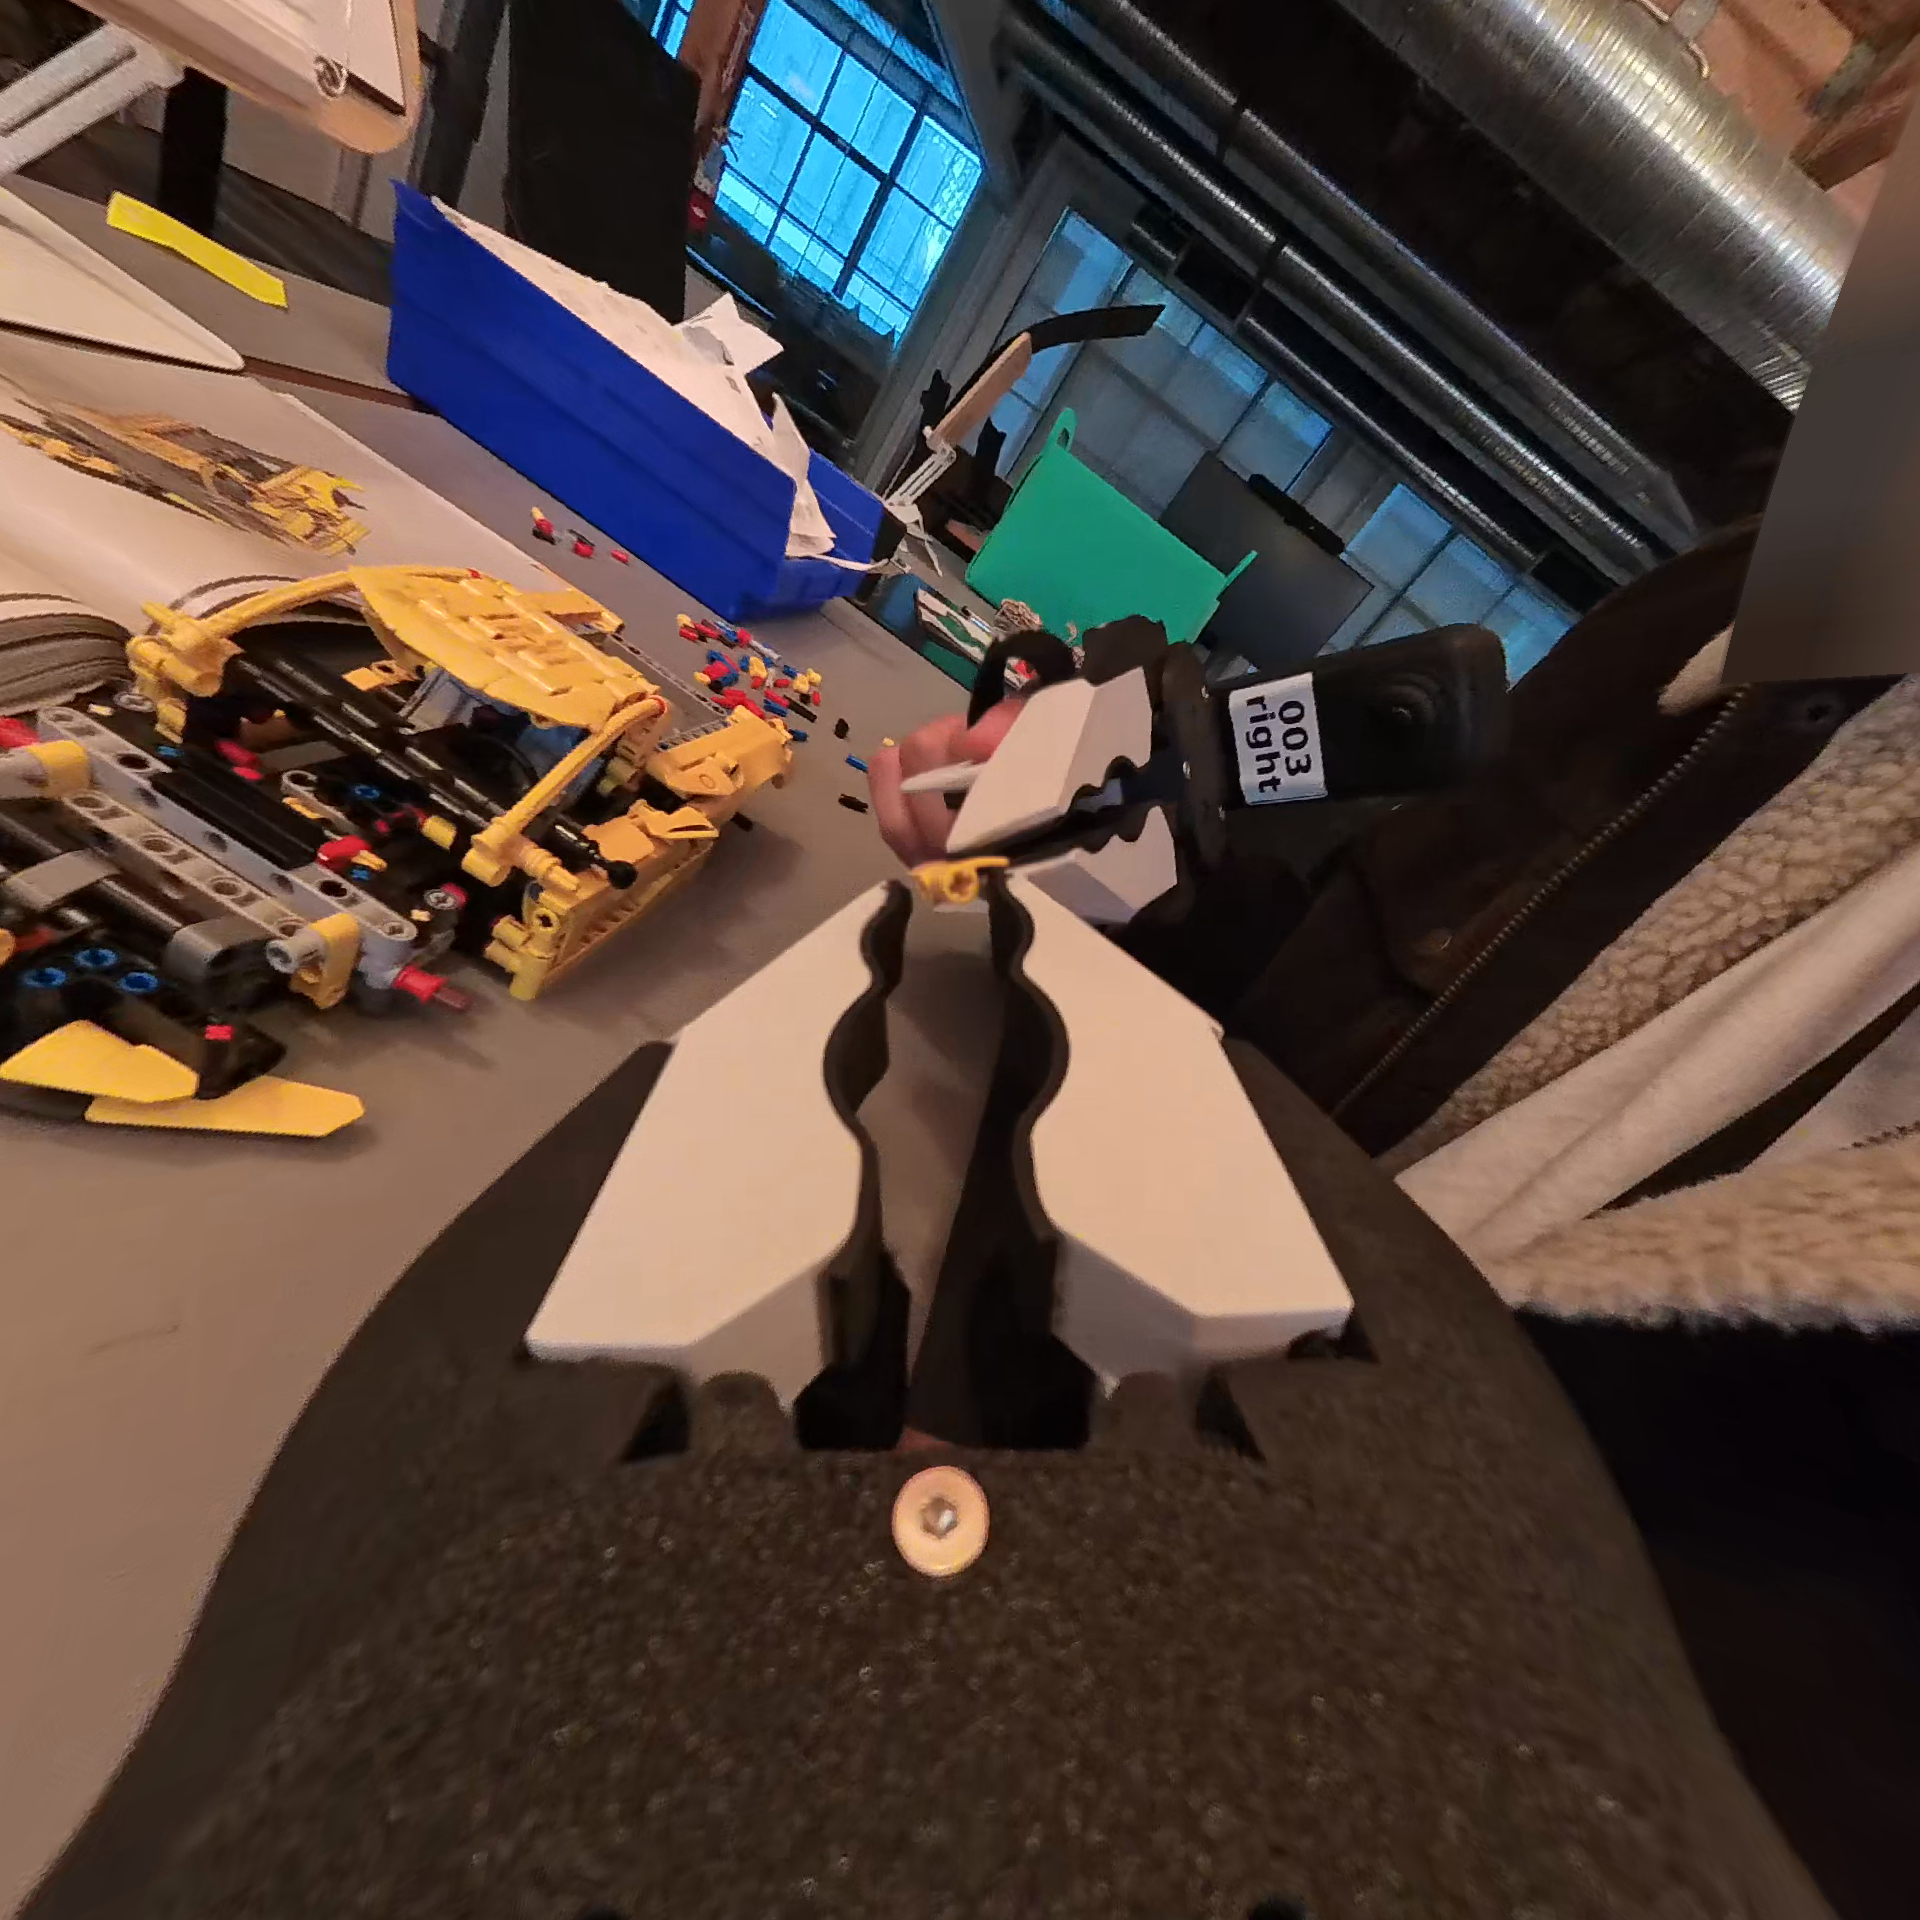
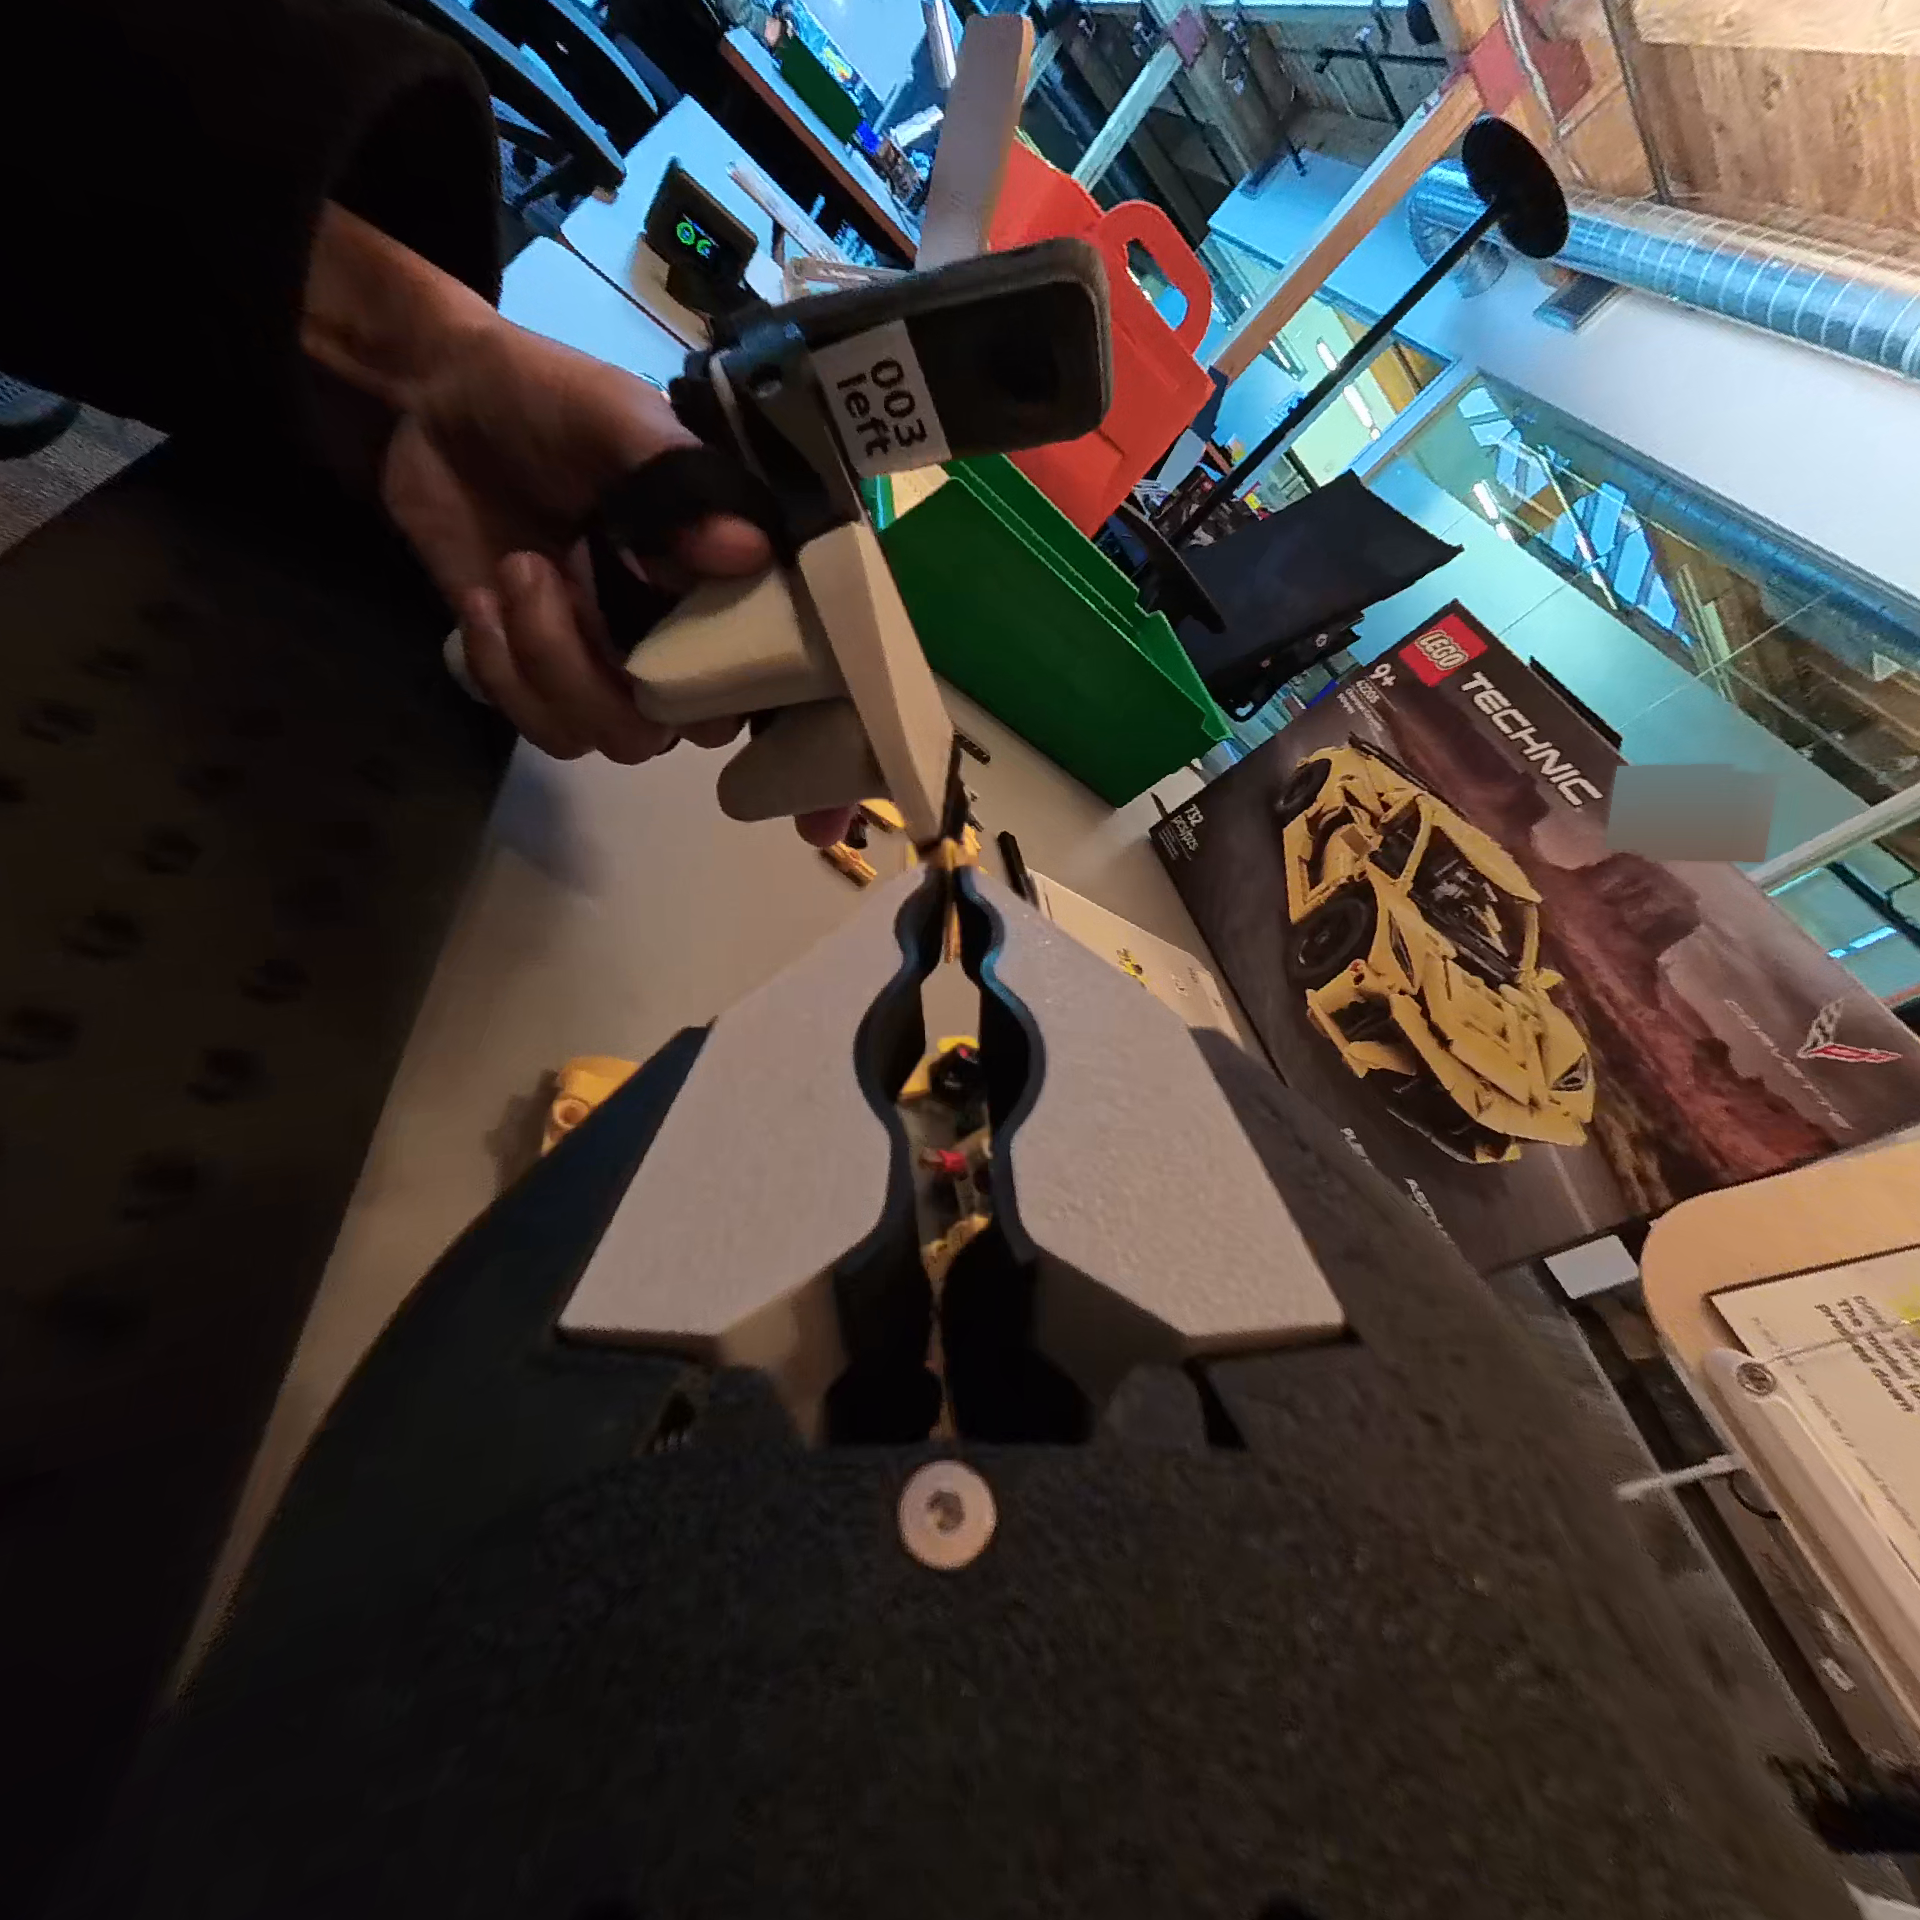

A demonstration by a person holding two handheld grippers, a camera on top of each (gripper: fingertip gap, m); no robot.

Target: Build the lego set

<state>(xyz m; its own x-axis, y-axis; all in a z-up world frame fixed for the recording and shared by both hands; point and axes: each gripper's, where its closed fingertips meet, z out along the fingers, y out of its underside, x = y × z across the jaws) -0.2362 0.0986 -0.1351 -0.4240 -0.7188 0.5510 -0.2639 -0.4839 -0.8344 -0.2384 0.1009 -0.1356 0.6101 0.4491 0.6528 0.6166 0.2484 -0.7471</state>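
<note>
A small yellow lego piece (image 1: 951, 883) is held in the air between both grippers, above the table's near edge. My left gripper (image 1: 948, 902) is shut on it at the fingertips. My right gripper (image 2: 951, 896) meets it tip to tip and is shut on the same piece (image 2: 954, 854). The right gripper also shows in the left wrist view (image 1: 975, 858), coming in from the right. The left gripper shows in the right wrist view (image 2: 925, 831), coming from above left. The partly built yellow lego car (image 1: 436, 769) stands on the grey table (image 1: 312, 1299) to the left.
Loose small lego pieces (image 1: 748, 675) lie behind the car. An open instruction booklet (image 1: 156, 468), a blue bin (image 1: 582, 416) and a green bin (image 1: 1091, 561) stand farther back. The lego box (image 2: 1507, 935) lies at the right. A person's jacket (image 1: 1662, 987) is close by. The grippers are tip to tip, or close to it.
</note>
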